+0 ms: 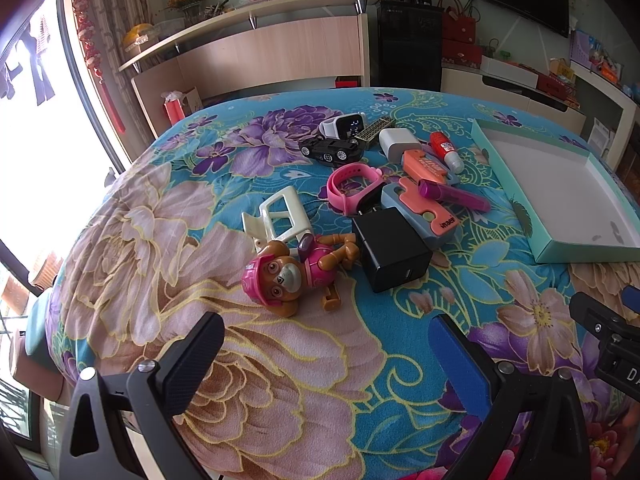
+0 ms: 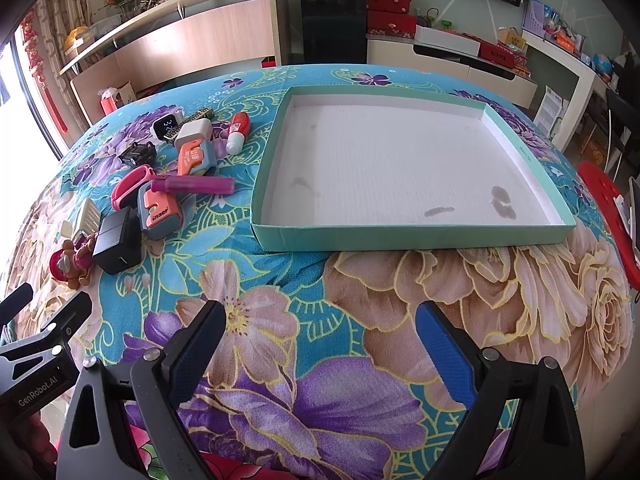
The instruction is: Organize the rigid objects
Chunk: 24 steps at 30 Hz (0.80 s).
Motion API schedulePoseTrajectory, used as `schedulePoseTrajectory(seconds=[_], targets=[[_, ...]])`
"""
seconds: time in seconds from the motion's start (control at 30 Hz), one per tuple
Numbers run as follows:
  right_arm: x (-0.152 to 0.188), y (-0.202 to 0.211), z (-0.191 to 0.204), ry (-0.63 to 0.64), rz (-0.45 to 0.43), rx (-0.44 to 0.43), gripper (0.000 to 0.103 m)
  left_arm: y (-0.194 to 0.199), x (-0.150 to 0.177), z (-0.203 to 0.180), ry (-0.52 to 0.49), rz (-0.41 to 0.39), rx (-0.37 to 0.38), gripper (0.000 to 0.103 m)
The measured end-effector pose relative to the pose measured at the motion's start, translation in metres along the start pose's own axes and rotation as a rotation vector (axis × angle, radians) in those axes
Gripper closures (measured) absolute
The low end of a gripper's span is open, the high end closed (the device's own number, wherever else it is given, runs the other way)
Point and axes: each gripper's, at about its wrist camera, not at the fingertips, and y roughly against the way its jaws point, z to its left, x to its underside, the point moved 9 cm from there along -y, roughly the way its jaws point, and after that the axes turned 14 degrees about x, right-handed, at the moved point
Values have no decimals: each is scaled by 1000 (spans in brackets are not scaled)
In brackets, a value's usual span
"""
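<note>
A pile of small rigid objects lies on the floral cloth: a pink dog figure (image 1: 286, 276), a black charger (image 1: 390, 250), a cream clip (image 1: 278, 216), a pink watch (image 1: 354, 186), two orange-blue cutters (image 1: 424, 214), a purple marker (image 1: 454, 195), a black toy car (image 1: 330, 150), a white smartwatch (image 1: 344, 124), a white adapter (image 1: 396, 142) and a glue bottle (image 1: 446, 150). A shallow teal tray (image 2: 412, 236) with a white, empty floor lies to the right. My left gripper (image 1: 326, 358) is open just short of the dog figure. My right gripper (image 2: 320, 344) is open in front of the tray.
The table (image 2: 500, 280) is covered by a floral cloth and drops off at its rounded edges. A red stool (image 2: 604, 200) stands at the right. Shelves and cabinets (image 1: 256, 52) run behind the table. The left gripper also shows at the left edge of the right wrist view (image 2: 40, 344).
</note>
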Motion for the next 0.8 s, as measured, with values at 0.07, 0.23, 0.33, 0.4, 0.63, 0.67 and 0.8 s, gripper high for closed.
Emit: schedulePoseTrajectory(seconds=[0.07, 0.23, 0.33, 0.4, 0.63, 0.67, 0.8], targets=[[0, 0, 0, 0, 0, 0, 7, 0, 0, 0, 0, 0, 0, 0], [0, 0, 0, 0, 0, 0, 7, 0, 0, 0, 0, 0, 0, 0], [0, 0, 0, 1, 1, 0, 7, 0, 0, 0, 0, 0, 0, 0], [0, 0, 0, 1, 0, 0, 7, 0, 0, 0, 0, 1, 0, 0], [1, -2, -1, -3, 5, -2, 7, 0, 0, 0, 0, 1, 1, 0], [1, -2, -1, -3, 6, -2, 7, -1, 1, 0, 1, 1, 1, 0], [1, -2, 0, -4, 8, -2, 7, -2, 3, 1, 7, 3, 4, 0]])
